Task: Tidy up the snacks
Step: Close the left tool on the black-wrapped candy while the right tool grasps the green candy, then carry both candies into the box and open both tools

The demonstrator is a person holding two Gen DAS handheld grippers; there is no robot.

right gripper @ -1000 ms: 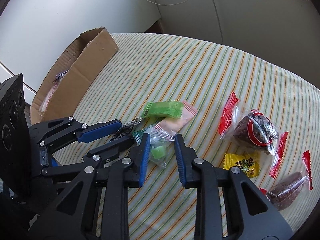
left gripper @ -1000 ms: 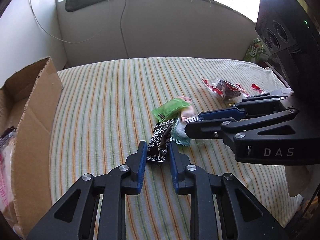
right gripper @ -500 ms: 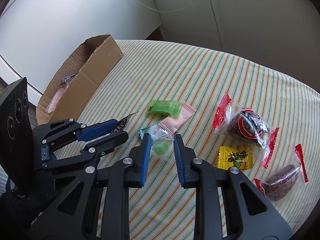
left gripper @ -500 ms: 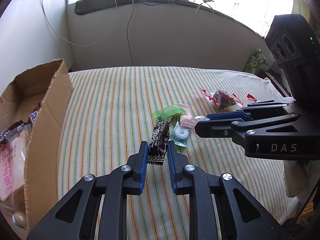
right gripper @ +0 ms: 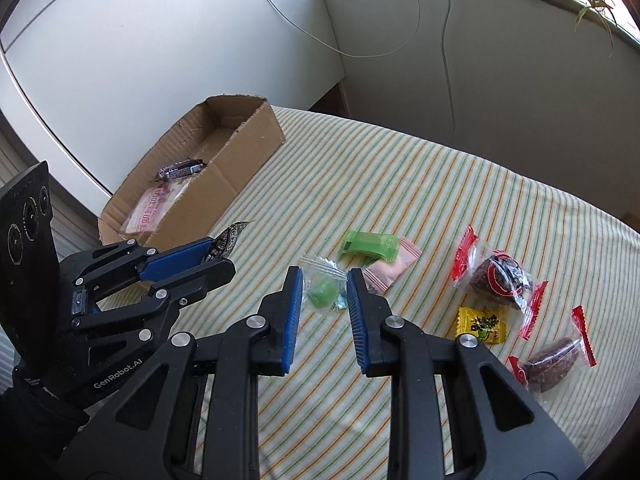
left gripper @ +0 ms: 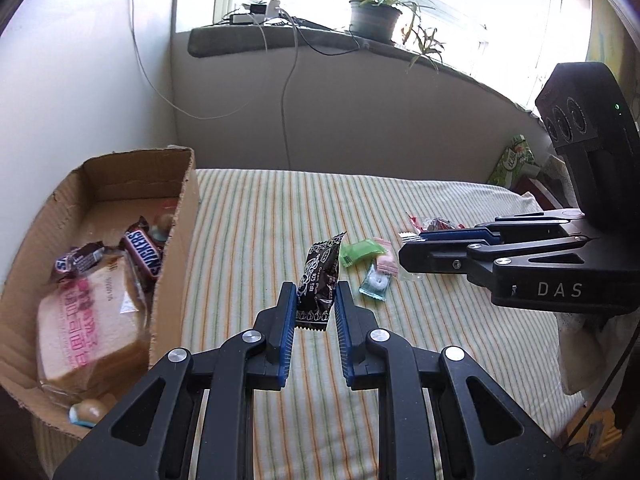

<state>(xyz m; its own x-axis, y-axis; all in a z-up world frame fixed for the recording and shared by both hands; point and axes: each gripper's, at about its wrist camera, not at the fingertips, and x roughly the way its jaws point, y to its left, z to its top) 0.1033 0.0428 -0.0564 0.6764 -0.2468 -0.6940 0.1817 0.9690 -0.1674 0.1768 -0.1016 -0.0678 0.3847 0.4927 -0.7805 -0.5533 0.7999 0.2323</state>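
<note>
Above the striped tablecloth (right gripper: 400, 184), two snacks are held clear of the surface.

A black wrapped sweet (left gripper: 318, 280) is pinched upright between the closed pads of the left gripper (left gripper: 315, 304), beside the cardboard box (left gripper: 176, 240) where other snacks are already packed. A clear packet with a green candy (right gripper: 323, 289) is clamped in the right gripper (right gripper: 323, 292). A green packet (right gripper: 370, 245), a pink packet (right gripper: 394, 266), a yellow candy (right gripper: 482, 325) and two red-edged packets (right gripper: 498, 276) are left lying on the cloth.
</note>
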